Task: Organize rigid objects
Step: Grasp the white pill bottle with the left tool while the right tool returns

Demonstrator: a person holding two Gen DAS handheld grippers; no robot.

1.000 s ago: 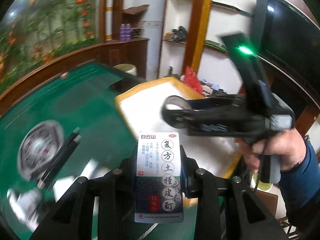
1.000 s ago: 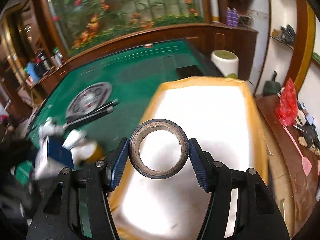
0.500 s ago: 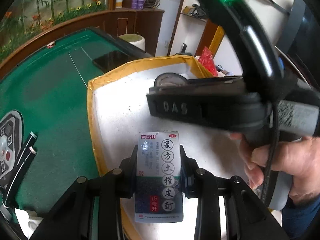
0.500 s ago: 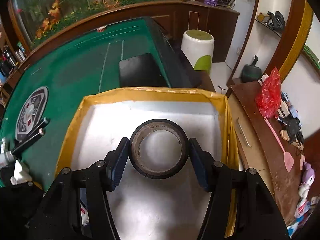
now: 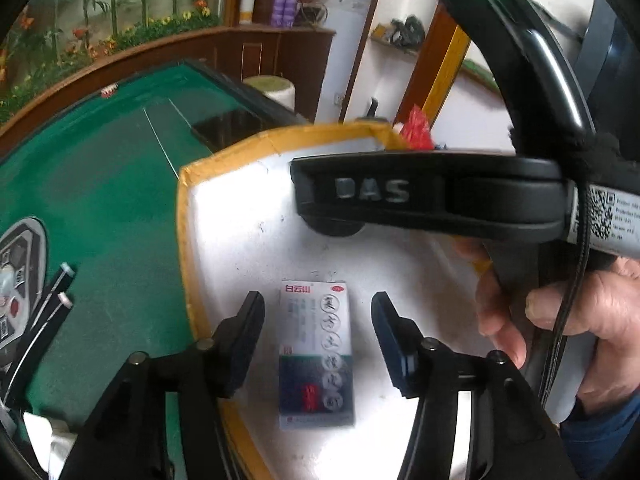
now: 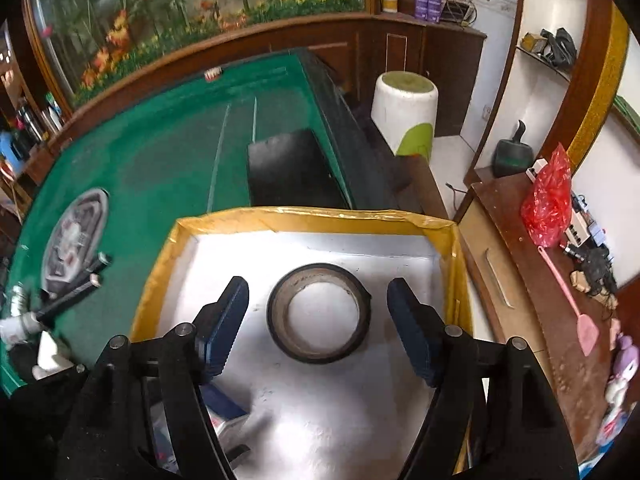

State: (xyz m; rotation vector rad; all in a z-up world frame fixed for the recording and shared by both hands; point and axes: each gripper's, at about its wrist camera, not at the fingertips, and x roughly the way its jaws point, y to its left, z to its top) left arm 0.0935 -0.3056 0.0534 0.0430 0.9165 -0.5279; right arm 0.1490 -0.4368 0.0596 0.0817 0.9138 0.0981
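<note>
Medicine box (image 5: pixel 316 354) and tape roll (image 6: pixel 319 313) now free between both opening claws.

Green felt table (image 6: pixel 168 160) with dark wood edging fills the left side. Behind it, a long mural of bamboo and orange flowers (image 6: pixel 180 12) above wood panelling (image 6: pixel 320 48). White stool with green top (image 6: pixel 404 112) on a pale floor. White walls; wall shelves (image 6: pixel 548 60) framed in wood and gold trim. Low wooden cabinet (image 6: pixel 520 280) at right, cluttered. Even daylight.
</note>
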